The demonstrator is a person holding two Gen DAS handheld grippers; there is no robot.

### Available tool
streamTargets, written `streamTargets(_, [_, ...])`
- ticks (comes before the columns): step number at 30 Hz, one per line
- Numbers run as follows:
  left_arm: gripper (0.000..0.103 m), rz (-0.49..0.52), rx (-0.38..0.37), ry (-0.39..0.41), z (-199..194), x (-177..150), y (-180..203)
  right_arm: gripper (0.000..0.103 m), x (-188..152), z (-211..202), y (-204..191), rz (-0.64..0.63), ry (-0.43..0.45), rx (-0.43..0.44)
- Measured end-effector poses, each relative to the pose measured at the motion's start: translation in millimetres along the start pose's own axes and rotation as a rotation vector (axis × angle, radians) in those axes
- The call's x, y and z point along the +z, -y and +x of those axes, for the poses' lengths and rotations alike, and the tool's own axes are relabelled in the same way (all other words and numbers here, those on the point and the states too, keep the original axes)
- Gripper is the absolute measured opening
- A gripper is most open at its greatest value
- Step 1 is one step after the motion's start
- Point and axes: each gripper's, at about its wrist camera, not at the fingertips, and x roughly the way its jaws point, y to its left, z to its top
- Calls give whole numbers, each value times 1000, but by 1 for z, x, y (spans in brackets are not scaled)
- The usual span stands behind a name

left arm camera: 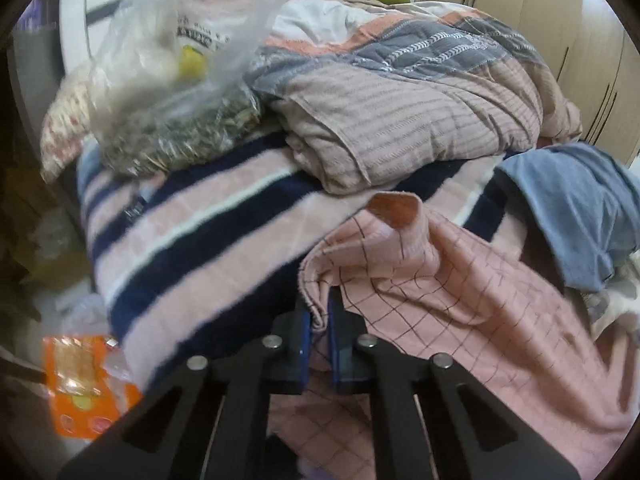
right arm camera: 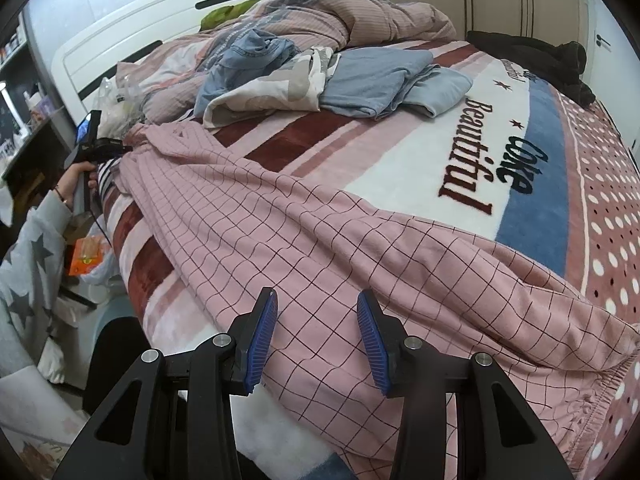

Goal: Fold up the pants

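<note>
Pants (right arm camera: 320, 248), pink with a dark grid check, lie stretched long across the bed (right arm camera: 560, 184) on its striped blanket, the elastic waistband near the right hand-held gripper (right arm camera: 316, 320) and the leg ends far off by the left hand-held gripper (left arm camera: 320, 320). They are the largest thing in play and look spread out, wrinkled, with no clean fold made; I judge the task at its start, with the lengthwise fold and the end-to-end folds all left to do.

Behind them a quilt (right arm camera: 352, 20) is heaped at the headboard, and a pile of blue and patterned clothes (right arm camera: 320, 76) sits well apart from the pants.

The left hand-held gripper has its blue pads closed tight on a bunched edge of the pants at the leg end, lifting it slightly above the blanket. The right hand-held gripper stands wide open, jaws apart just above the cloth near the waist, holding nothing.

A plastic bag (left arm camera: 172, 92) rests near the pillow.

Hard to tell: whether the two legs lie one on the other or side by side, since the folds hide the seam. The left view is blurred, and the waistband's near end is cut off by the frame edge
</note>
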Motion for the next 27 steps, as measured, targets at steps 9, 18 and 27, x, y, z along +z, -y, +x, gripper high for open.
streamTargets(9, [7, 135, 234, 16, 3, 0, -4, 37, 0, -4, 8, 6, 10, -23])
streamTargets(18, [57, 215, 78, 131, -62, 1, 36, 37, 3, -10, 34, 37, 23, -71])
streamTargets(27, [63, 320, -227, -81, -45, -19, 135, 44, 12, -7, 34, 10, 41, -65])
